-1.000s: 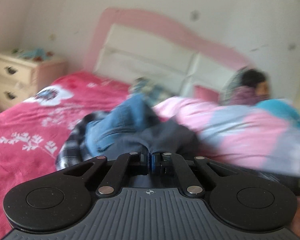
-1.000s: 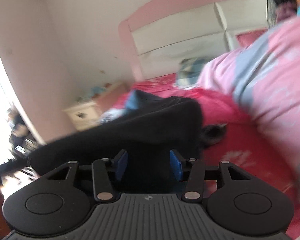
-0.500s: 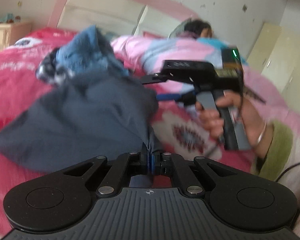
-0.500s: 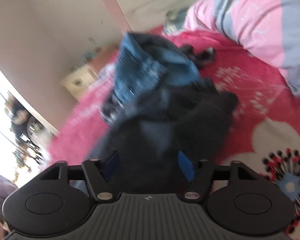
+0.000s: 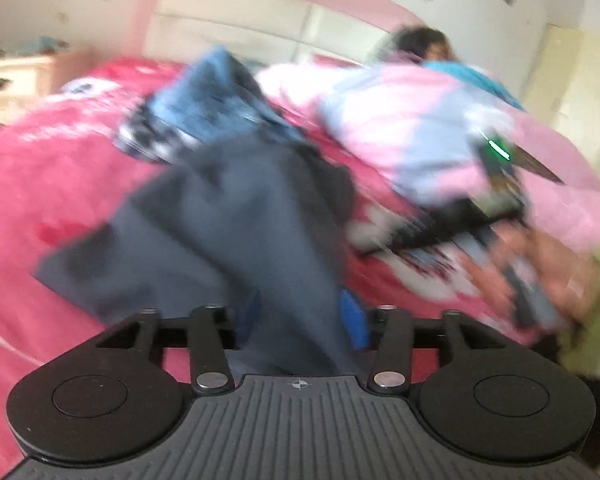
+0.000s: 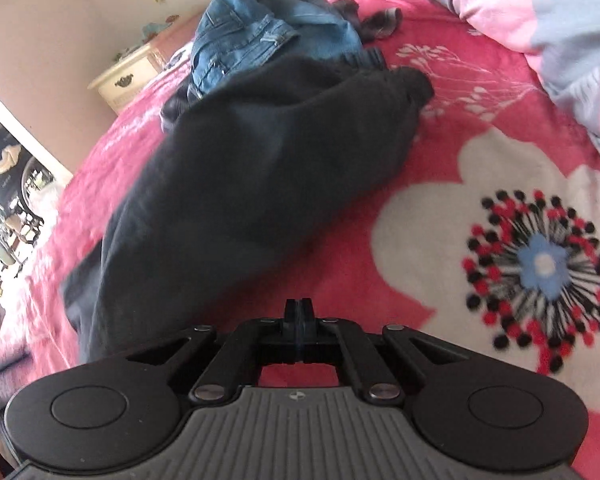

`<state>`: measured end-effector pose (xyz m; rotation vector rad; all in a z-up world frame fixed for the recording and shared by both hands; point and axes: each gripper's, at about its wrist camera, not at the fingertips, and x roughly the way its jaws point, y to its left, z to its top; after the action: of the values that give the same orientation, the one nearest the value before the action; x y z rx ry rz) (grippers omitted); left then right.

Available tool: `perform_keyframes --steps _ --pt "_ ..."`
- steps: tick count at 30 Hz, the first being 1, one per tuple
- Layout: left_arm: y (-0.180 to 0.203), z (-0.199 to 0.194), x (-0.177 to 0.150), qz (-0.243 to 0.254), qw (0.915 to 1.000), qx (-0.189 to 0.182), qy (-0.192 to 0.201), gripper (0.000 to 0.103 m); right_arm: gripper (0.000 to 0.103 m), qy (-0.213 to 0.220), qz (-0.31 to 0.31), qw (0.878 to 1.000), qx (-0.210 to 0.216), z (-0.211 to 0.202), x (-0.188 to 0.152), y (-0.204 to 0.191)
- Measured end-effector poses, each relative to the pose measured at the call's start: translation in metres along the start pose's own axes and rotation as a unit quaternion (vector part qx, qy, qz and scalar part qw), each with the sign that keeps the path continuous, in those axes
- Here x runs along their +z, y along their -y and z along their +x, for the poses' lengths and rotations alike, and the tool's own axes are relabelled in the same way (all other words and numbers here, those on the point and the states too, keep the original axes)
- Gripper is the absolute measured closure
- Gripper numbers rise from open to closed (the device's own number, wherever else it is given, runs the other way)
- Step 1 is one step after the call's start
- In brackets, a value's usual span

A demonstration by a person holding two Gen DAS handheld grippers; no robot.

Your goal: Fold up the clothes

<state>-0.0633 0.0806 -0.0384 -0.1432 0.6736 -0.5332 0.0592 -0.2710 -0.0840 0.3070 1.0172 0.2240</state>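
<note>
Though the left wrist view is smeared with blur, the left tongs [image 5: 302, 322] can be read: their jaws are parting, blue pads apart, with a fold of the dark garment [image 5: 236, 232] hanging between them; whether either pad presses the cloth cannot be told. The garment spreads up and left from the tongs over the red bed [image 5: 32, 184]. Behind it lies a heap of jeans [image 5: 216, 96] with some checked cloth at its left edge, too blurred to name. To the right a pink and blue quilt [image 5: 412, 128] covers the bed, and a person's dark hair shows above it. At the right edge a hand [image 5: 548, 264] grips the right tongs, seen only as streaks with a green light above. A nightstand [image 5: 8, 80] is cut off at the left edge.

In the right wrist view, which is sharper, the right tongs [image 6: 299, 314] are clenched with nothing between them, hovering over the bed's flower print [image 6: 540, 264]. The dark garment [image 6: 252, 184] lies crumpled to their left on the bed, its near end hidden behind the tong body. The jeans [image 6: 260, 32] sit just beyond it, touching it, and the quilt [image 6: 540, 12] fills the upper right corner.
</note>
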Motion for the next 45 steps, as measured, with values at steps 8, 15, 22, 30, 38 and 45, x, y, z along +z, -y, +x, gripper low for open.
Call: perform_keyframes --steps 8,15,22,30,38,45 --pt "-0.096 0.066 0.046 -0.039 0.9883 0.147 0.017 0.011 0.067 0.065 -0.050 0.996 0.039 -0.033 0.006 -0.028" --pt "-0.126 0.112 0.048 -0.070 0.9885 0.121 -0.058 0.042 0.046 0.105 -0.116 0.987 0.045 -0.014 0.025 -0.082" --pt "-0.119 0.115 0.029 -0.073 0.9893 0.112 -0.059 0.103 0.096 0.039 -0.095 0.995 0.000 0.031 0.026 -0.082" --pt "-0.065 0.052 0.030 -0.055 0.9984 0.002 0.011 0.103 0.100 0.048 -0.087 0.995 0.000 -0.004 0.008 -0.063" --pt "0.017 0.010 -0.006 -0.037 0.9858 -0.162 -0.019 0.103 0.100 0.017 -0.026 1.000 0.002 -0.038 -0.015 -0.027" --pt "0.052 0.022 -0.059 -0.046 0.9737 -0.197 -0.105 0.103 0.053 0.069 -0.033 0.997 0.015 -0.075 -0.005 -0.028"
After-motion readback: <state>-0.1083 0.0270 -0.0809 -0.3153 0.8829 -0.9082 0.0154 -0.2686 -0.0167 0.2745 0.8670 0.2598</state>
